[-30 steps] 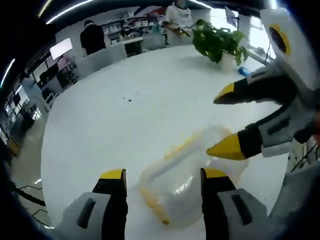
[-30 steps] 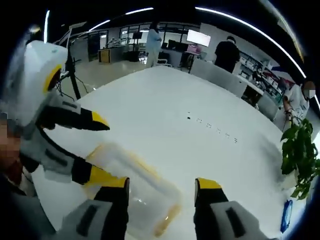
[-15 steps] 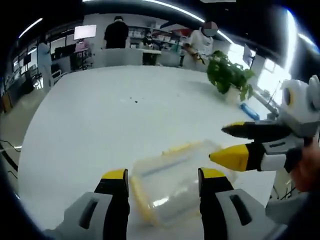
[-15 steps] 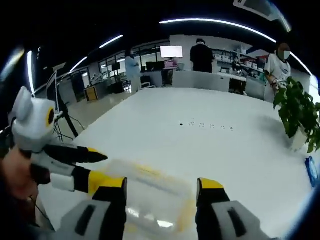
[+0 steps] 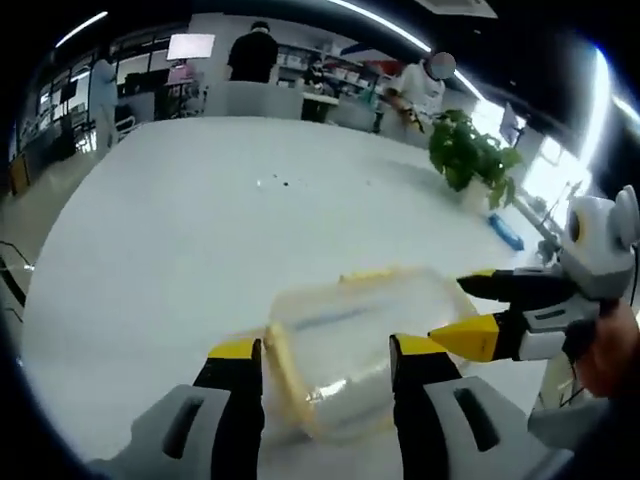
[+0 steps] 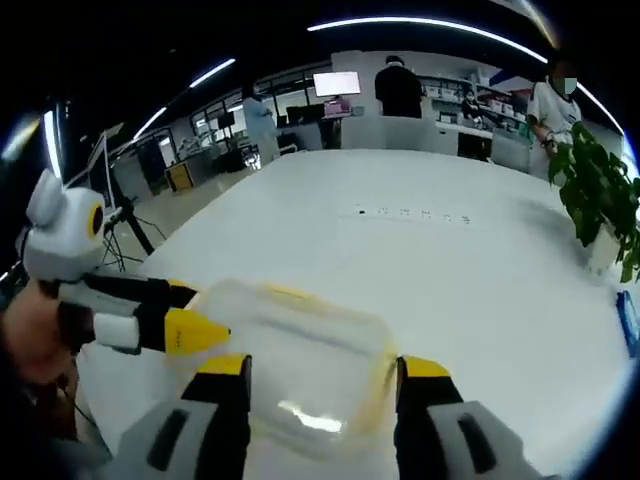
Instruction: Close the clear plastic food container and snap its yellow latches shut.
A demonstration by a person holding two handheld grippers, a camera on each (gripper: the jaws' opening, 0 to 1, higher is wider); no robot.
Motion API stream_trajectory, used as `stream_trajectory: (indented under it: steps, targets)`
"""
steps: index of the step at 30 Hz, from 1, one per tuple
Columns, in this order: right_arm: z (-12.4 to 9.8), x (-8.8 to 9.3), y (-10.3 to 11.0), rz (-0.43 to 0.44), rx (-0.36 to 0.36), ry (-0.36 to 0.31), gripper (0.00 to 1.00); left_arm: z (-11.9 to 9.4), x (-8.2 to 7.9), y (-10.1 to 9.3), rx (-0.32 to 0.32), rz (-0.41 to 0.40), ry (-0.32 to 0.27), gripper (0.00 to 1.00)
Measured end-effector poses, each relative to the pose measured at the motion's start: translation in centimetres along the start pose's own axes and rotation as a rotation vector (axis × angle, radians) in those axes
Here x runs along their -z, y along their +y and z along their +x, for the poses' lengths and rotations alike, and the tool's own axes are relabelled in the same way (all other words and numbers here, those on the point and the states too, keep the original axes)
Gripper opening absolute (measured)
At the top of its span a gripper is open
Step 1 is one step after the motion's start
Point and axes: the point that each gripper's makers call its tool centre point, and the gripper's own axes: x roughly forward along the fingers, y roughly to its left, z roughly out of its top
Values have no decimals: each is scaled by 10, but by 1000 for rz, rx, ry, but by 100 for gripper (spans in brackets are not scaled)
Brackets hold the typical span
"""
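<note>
Clear plastic food container with yellow latches [image 5: 355, 340] lies on my white counter [image 5: 180, 230], between the open, empty jaws of left gripper [image 5: 325, 365] and right gripper [image 6: 320, 385], equally near both.

Both views low, close, opposite sides, sharing container [image 5: 350, 355], table [image 5: 200, 220]

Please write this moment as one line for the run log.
container: on white table | left gripper: open, astride it | right gripper: open, astride it | latches: state unclear
</note>
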Motion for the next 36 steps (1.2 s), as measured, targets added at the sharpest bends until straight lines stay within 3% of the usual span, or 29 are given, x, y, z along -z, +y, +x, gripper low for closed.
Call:
stream_trajectory:
  steps: [1, 2, 10, 11, 12, 13, 16, 17, 18, 20, 28, 36]
  targets:
    - [-3, 15, 2, 7, -12, 82, 63, 0, 1, 0, 4, 2, 7, 54]
    - [-1, 9, 1, 14, -10, 51, 64, 2, 2, -1, 12, -5, 10, 54]
    - [0, 10, 2, 45, -19, 4, 62, 3, 1, 0, 25, 9, -6, 52]
    - [2, 9, 6, 67, -62, -7, 60, 4, 0, 0, 30, 3, -13, 52]
    - [3, 21, 5, 143, -63, 41, 59, 4, 1, -2, 27, -34, -14, 51]
    - [8, 18, 0, 170, -28, -6, 58, 4, 1, -1, 28, -12, -12, 50]
    - [6, 16, 1, 149, -11, -21, 58, 4, 3, -3, 29, -31, -6, 48]
    - [7, 18, 2, 146, -7, -21, 57, -1, 21, 5, -33, -138, 69, 47]
    - [8, 16, 3, 149, -7, -26, 57, 7, 10, 0, 20, -69, 4, 47]
    - [8, 15, 3, 145, -6, -25, 57, 3, 7, -4, 14, -75, -18, 47]
    - [8, 13, 6, 135, -18, -34, 57, 0, 4, -1, 20, -77, -39, 48]
    - [21, 2, 15, 125, -40, -33, 56, -1, -4, 18, 12, -78, -27, 48]
